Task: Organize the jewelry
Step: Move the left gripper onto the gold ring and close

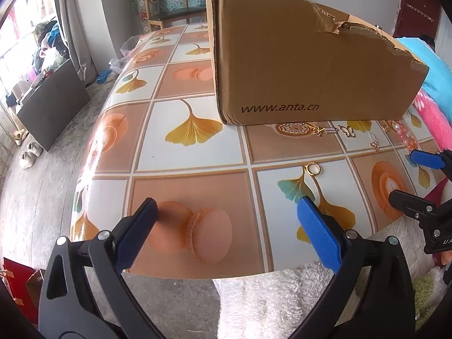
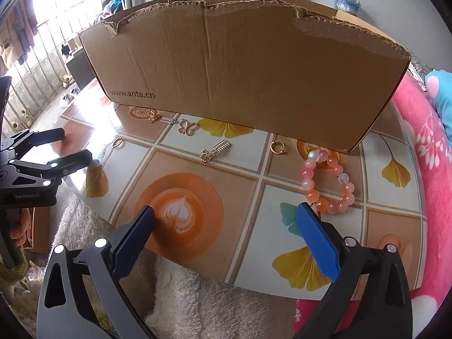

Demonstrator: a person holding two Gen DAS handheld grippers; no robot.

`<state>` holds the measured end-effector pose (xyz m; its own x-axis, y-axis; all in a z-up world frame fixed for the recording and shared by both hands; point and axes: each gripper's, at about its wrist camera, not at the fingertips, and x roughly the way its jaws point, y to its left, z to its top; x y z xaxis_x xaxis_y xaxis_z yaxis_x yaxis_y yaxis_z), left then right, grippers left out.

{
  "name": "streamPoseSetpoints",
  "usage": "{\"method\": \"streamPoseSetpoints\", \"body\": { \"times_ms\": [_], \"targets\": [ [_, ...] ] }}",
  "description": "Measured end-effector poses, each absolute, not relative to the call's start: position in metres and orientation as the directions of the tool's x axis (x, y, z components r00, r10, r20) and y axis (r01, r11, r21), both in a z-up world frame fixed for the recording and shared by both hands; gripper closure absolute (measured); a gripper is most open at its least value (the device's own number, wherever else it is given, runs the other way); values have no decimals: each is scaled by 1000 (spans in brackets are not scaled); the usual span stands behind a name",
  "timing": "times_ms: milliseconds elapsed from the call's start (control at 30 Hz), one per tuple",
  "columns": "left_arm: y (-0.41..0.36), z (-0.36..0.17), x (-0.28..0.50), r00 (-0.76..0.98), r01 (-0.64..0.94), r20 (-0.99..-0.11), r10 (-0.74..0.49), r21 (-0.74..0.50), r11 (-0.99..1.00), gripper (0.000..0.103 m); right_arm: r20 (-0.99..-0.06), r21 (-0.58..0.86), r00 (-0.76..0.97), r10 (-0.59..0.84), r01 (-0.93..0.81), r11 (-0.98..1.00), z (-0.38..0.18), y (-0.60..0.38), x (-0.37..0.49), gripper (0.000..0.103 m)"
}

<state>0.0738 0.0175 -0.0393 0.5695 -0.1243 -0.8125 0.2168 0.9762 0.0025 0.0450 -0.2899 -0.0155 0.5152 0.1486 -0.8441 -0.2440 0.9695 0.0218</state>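
Both claws wide, holding nothing: left gripper (image 1: 226, 217), right gripper (image 2: 226, 220). Jewelry lies loose on the table (image 2: 214, 197) in front of the cardboard box (image 2: 243, 67); bead bracelet (image 2: 329, 182) is nearest my right claw, probably the first pick.

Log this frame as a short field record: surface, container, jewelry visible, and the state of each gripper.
surface: table with a tile-pattern cover of ginkgo leaves, macarons and latte art
container: torn cardboard box printed www.anta.cn, standing at the back
jewelry on table, all outside the box: pink bead bracelet, butterfly charm, gold ring, oval gold ring, comb-shaped pendant, small pendant by the box
left gripper: open, holding nothing, over the near edge
right gripper: open, holding nothing, bracelet just beyond its right finger
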Motion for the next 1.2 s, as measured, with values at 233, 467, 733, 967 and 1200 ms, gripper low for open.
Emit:
{"method": "streamPoseSetpoints", "body": {
  "times_ms": [233,467,733,967,1200],
  "targets": [
    [16,-38,73,572,227,-809,-132,1,974,7,-806,44,563,183,-251,967,2,-295,42,6],
    [17,-35,69,614,240,-776,-142,12,971,8,-783,79,577,232,-277,958,5,-296,45,6],
    [4,-16,62,647,346,-715,-265,-35,938,30,-767,115,589,254,-264,958,6,-300,53,26],
    [-22,-22,69,581,438,-738,-343,-72,896,59,-771,124,588,244,-237,964,-1,-306,54,41],
    [-40,-31,75,556,447,-771,-311,-38,894,83,-768,159,585,261,-220,962,-7,-316,54,61]
  ]
}}
